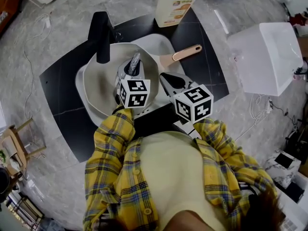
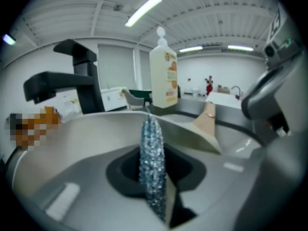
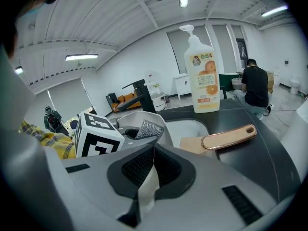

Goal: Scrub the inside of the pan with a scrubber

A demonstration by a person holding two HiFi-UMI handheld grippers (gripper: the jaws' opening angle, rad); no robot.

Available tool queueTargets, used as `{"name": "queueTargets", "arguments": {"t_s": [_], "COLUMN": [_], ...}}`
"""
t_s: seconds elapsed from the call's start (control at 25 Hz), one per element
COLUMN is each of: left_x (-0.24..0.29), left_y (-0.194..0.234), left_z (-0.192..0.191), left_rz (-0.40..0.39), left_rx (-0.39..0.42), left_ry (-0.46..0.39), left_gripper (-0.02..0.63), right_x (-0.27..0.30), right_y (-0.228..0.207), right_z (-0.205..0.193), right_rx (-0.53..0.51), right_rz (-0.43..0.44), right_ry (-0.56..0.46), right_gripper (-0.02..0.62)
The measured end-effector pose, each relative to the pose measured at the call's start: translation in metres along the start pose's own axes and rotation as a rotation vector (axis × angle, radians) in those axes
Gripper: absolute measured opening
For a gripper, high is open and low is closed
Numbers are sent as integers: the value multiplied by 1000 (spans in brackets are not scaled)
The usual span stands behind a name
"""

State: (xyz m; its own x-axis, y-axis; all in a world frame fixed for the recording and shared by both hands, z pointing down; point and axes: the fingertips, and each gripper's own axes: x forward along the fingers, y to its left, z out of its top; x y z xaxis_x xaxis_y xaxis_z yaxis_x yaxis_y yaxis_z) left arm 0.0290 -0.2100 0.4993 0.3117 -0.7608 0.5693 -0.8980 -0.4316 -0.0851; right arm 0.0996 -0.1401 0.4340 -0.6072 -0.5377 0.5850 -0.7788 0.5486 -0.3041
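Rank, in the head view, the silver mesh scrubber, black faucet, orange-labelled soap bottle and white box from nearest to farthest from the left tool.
1. Silver mesh scrubber, clamped in the left tool.
2. Black faucet, to its upper left.
3. Orange-labelled soap bottle, top centre.
4. White box, far right.

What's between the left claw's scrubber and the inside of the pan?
Nothing visible. The left claw holds the scrubber directly over the bare inside of the pan; the faucet stands off at the far rim.

Left gripper (image 1: 130, 72) fingers clamp the scrubber (image 1: 134, 61); right gripper (image 1: 165, 76) beside it, fingers closed.
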Motion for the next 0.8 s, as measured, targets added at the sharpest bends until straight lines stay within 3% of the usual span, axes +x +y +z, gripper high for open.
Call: {"name": "queueTargets", "arguments": {"t_s": [0.8], "left_x": [-16], "left_y": [-64], "left_z": [-34], "left_rz": [-301], "left_rx": [164], "left_ry": [175], "left_gripper": [86], "right_x": [-9], "right_y": [10], "right_z": [-5], "right_rx": [5], "right_rz": [-26], "right_ry": [-10], "right_gripper": [14]}}
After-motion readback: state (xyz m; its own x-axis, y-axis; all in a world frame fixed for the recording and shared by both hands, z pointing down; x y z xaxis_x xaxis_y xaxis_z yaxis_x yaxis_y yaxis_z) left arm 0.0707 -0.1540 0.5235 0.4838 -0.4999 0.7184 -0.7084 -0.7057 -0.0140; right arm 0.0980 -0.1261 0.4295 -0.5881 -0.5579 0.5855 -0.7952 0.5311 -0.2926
